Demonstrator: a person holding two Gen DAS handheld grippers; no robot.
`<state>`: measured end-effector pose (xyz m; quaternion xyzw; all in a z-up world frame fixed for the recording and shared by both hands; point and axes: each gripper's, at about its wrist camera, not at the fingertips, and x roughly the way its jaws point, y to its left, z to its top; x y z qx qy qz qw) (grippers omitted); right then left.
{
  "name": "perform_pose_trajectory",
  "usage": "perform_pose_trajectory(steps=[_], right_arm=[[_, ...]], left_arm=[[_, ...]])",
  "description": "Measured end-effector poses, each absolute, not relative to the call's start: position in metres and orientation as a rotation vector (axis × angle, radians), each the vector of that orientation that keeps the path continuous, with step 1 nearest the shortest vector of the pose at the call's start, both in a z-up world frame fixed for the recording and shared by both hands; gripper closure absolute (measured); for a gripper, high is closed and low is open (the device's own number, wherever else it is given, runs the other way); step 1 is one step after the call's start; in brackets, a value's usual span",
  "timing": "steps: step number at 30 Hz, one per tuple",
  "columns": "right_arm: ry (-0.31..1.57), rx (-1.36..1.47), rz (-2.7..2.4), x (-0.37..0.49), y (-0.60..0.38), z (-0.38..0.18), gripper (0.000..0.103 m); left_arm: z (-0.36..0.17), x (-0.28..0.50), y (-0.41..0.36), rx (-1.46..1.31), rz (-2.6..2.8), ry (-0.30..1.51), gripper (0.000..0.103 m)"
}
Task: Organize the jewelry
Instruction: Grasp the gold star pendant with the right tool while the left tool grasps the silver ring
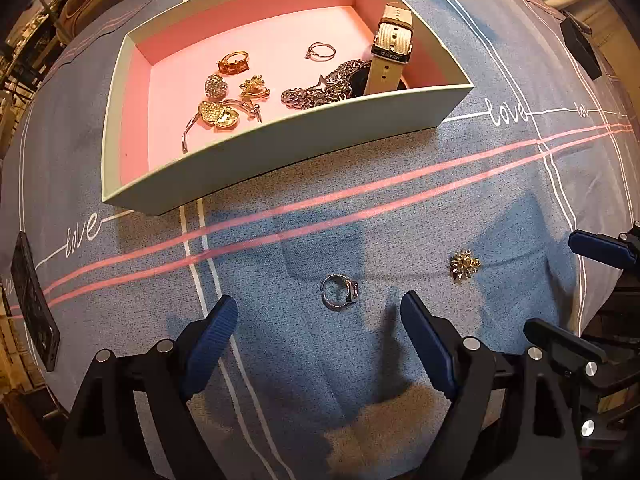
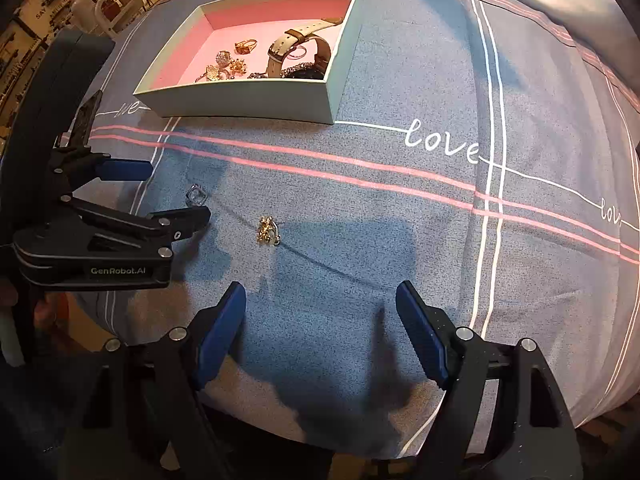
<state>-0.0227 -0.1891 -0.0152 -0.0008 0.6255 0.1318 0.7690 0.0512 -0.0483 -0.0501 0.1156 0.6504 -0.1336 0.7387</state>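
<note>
A pale box with a pink lining (image 1: 280, 144) (image 2: 256, 100) holds several pieces: gold rings, a gold brooch, a silver chain and a cream-strap watch (image 1: 390, 46). A silver ring (image 1: 340, 291) lies on the blue cloth just ahead of my open left gripper (image 1: 316, 312), between its fingertips' line. The ring also shows in the right wrist view (image 2: 197, 195). A small gold brooch (image 1: 464, 265) (image 2: 268, 231) lies to its right. My right gripper (image 2: 320, 300) is open and empty, hovering above the cloth below and to the right of the brooch. The left gripper (image 2: 132, 188) shows at the left of the right wrist view.
The blue cloth (image 2: 400, 240) has pink stripes, white lines and the word "love". A dark phone (image 1: 34, 300) lies at the cloth's left edge. A black object (image 1: 580, 46) lies at the far right. Shelves stand in the dim background.
</note>
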Motion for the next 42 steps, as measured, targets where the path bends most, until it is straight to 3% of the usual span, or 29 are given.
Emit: perform_pose_trajectory(steps=[2,6,10,15,18,22,24,27,29,42], right_arm=[[1.36,-0.002,0.278,-0.025,-0.194,-0.015,0.026],[1.367,0.006,0.273,-0.027,-0.201,-0.015,0.026],[1.368,0.006,0.285,-0.028,-0.2,-0.013,0.026],[1.368,0.014,0.322,-0.027,-0.192,-0.015,0.027],[1.373,-0.023,0.368,-0.02,-0.175,-0.024,0.038],[1.377,-0.069,0.426,-0.005,-0.152,-0.036,0.052],[1.384,-0.085,0.443,0.001,-0.142,-0.041,0.054],[1.398,-0.137,0.443,0.005,-0.133,-0.047,0.067],[1.39,-0.105,0.447,0.007,-0.136,-0.047,0.087],[1.366,-0.015,0.388,-0.006,-0.183,-0.037,0.088]], left_arm=[[-0.053,0.05,-0.056,0.261,-0.307,1.429,0.022],[-0.057,0.048,-0.062,0.22,-0.363,1.433,0.041],[-0.054,0.046,-0.05,0.127,-0.414,1.408,0.048],[-0.052,0.047,-0.024,0.009,-0.394,1.428,0.046],[-0.047,0.042,-0.012,-0.003,-0.367,1.421,0.046],[-0.042,0.044,0.003,-0.015,-0.324,1.422,0.038],[-0.04,0.043,0.013,-0.003,-0.296,1.428,0.035],[-0.039,0.038,0.024,0.0,-0.27,1.431,0.03],[-0.039,0.035,0.028,0.01,-0.269,1.432,0.029],[-0.046,0.032,-0.019,0.111,-0.331,1.442,0.028]])
